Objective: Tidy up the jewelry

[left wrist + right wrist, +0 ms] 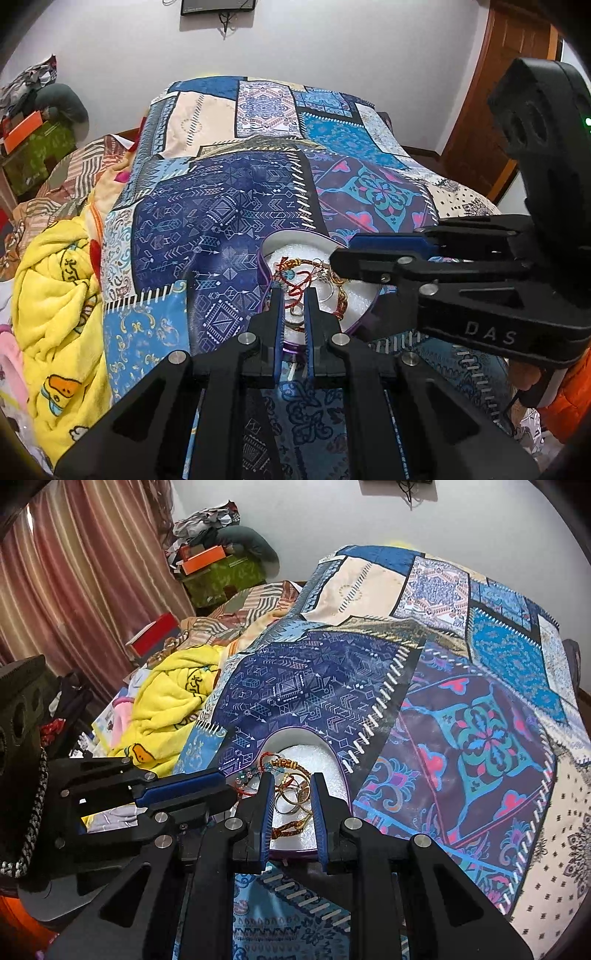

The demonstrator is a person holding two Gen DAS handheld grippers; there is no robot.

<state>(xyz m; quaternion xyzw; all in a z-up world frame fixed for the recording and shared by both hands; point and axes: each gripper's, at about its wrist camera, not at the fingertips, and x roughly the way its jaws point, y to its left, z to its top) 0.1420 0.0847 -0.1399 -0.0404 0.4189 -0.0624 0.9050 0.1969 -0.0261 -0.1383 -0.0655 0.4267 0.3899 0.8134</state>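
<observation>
A purple-rimmed box (295,238) (295,736) lined with white foam lies on the patchwork bedspread (207,221) (461,738). It holds a tangle of red thread bracelets (295,281) (286,762), gold bangles (341,295) (291,794) and a braided bracelet (291,827). My left gripper (294,295) (227,794) hovers over the box's near left part. Its fingers stand a narrow gap apart, with red thread and a silver ring showing between them. My right gripper (291,779) (338,258) comes in from the right, open wide over the gold bangles.
A crumpled yellow blanket (55,280) (166,709) lies left of the bedspread. Behind it are patterned pillows, a green box with an orange box (203,561) on top, and striped curtains (74,572). A wooden door (491,110) is at the right. A hand (528,376) holds the right gripper.
</observation>
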